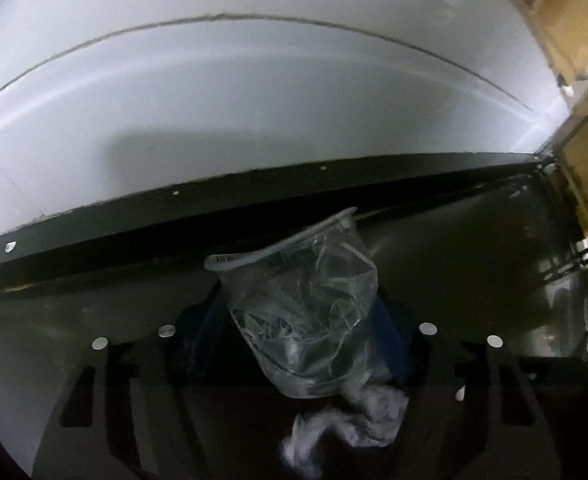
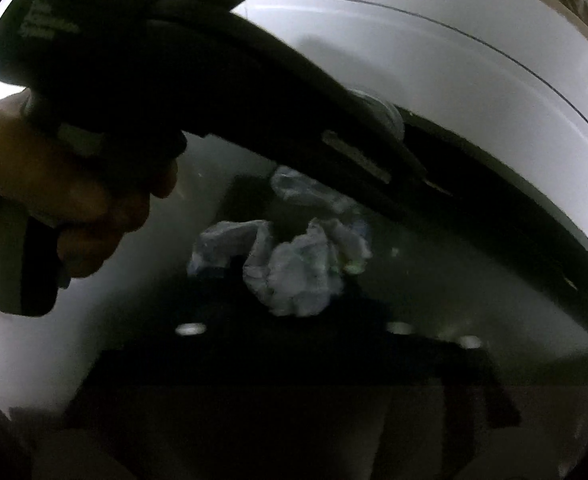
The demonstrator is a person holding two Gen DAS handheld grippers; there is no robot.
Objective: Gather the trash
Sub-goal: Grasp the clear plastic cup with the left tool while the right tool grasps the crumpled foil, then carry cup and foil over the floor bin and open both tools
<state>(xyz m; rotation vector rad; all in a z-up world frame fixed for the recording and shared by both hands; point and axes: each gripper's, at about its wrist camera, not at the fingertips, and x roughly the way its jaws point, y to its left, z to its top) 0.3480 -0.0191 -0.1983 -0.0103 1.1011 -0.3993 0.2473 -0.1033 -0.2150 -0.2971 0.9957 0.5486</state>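
Where crushed, clear cup (image 1: 301,312) (creased), paper wad (image 2: 294,272)

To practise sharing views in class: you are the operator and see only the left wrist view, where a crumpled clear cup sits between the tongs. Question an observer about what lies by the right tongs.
Operator: What is in front of the right tongs?
Observer: A crumpled white paper wad sits between the right tongs. It is too dark to tell whether they press on it.
Operator: Is there any other trash?
Observer: A clear crumpled wrapper lies beyond the wad on the dark table.
Operator: Is anyone in view?
Observer: Yes, a hand is closed around a dark tool handle at the left of the right wrist view.
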